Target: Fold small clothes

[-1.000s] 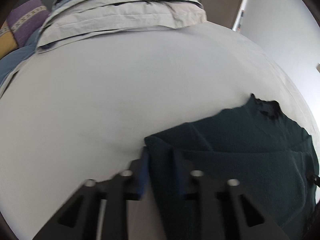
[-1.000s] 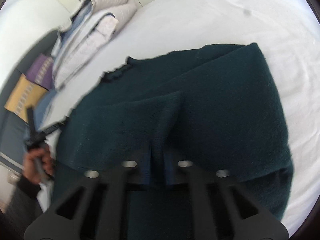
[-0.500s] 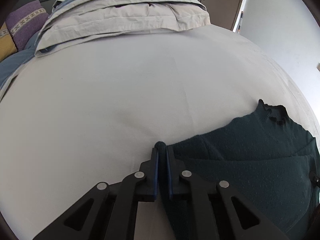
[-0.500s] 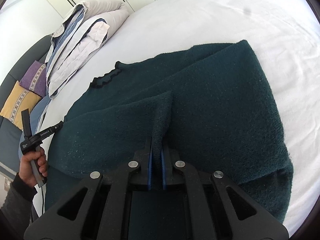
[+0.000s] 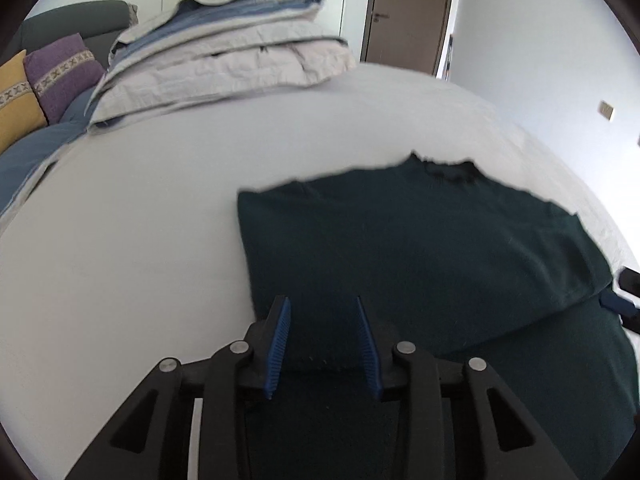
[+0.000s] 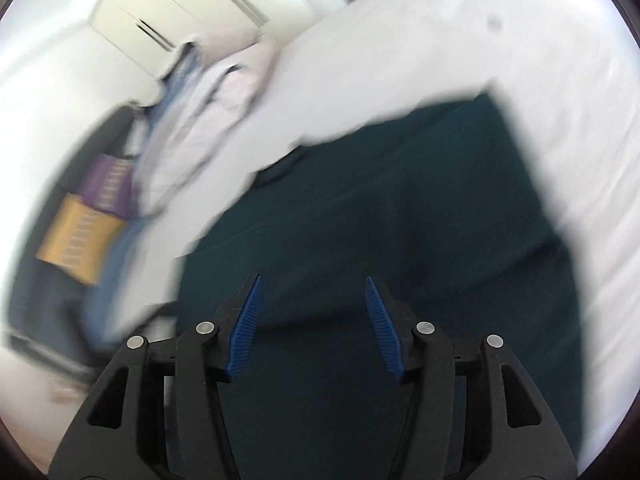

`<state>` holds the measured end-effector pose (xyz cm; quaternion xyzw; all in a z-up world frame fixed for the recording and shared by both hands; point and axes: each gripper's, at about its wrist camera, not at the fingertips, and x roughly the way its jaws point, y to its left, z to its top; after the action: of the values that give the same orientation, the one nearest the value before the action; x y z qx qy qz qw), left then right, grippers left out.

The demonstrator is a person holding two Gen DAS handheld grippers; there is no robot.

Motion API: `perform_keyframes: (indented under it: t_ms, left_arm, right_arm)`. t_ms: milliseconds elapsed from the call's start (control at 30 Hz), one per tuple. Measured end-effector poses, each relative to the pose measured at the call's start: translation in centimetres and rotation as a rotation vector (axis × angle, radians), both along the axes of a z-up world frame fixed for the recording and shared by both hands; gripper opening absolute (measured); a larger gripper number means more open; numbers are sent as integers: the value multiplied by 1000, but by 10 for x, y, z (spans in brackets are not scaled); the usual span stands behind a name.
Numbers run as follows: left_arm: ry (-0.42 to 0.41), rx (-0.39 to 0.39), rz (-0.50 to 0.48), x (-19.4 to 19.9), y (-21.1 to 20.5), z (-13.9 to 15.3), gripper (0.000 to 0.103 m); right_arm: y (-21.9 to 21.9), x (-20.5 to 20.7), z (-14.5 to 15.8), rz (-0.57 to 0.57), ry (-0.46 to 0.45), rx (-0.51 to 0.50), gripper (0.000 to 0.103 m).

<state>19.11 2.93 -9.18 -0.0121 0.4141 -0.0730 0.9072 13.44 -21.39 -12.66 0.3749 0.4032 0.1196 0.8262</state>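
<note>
Looking along your left gripper, you get a sharp view of the dark green sweater lying folded on the white bed sheet, frilled collar at its far edge; your right gripper shows the same knit smeared by motion blur. Only the left view shows the brown door. The fabric looks thick and fuzzy. Half a second ago both jaws pinched the cloth; now both stand wide apart, holding nothing.
</note>
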Motion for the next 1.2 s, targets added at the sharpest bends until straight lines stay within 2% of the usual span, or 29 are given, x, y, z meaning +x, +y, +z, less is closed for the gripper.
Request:
perform_keyframes:
  t_ms: [67,133,233,300,367,400,500,533,600,633,700,800,900,1033,1200]
  left_arm:
    - [35,-20,15,4,-4,-8,36]
    - [-3,-49,-5,-1,-7,4,36]
    - [-32,-65,-24,-14,-11,12,39]
    - [7,-118,12,-14,-1,4,41]
    - [39,-169,46,-16,10,-5,41]
    - [45,-201,56,-19,17,-9,41]
    - [39,-208,45,-21,20,-12,41]
    - [30,-216,41,-22,22,-12,41]
    - [23,-251,35,-22,26,-14,45]
    - [18,-267,34,-22,29,-16,45]
    - [9,-296,32,-24,32,-20,46]
    - [5,-359,30,-27,42,-22,46]
    - [12,-397,29,-25,46,-26,46]
    - [3,-401,21,-26,44,-27,48]
    - [-1,-441,12,-26,49,-30,50]
  right_arm:
    - [21,0,-18,41,29,98,52]
    - [45,6,-40,61,74,195,51]
    - [72,15,-53,52,85,251,47]
    - [90,26,-53,45,91,244,46]
    - [104,32,-48,47,97,174,45]
    - [119,36,-44,61,99,84,42]
    - [147,45,-41,83,120,-125,31]
    - [156,46,-40,82,114,-215,22]
    - [175,50,-35,78,80,-394,17]
    - [178,51,-35,70,75,-402,17]
    - [176,53,-33,68,65,-317,22]
    - [166,52,-34,43,77,-205,22]
    - [153,50,-36,-2,85,-175,24]
    - [134,50,-41,-68,115,-32,29]
    - [127,68,-52,-98,129,28,35]
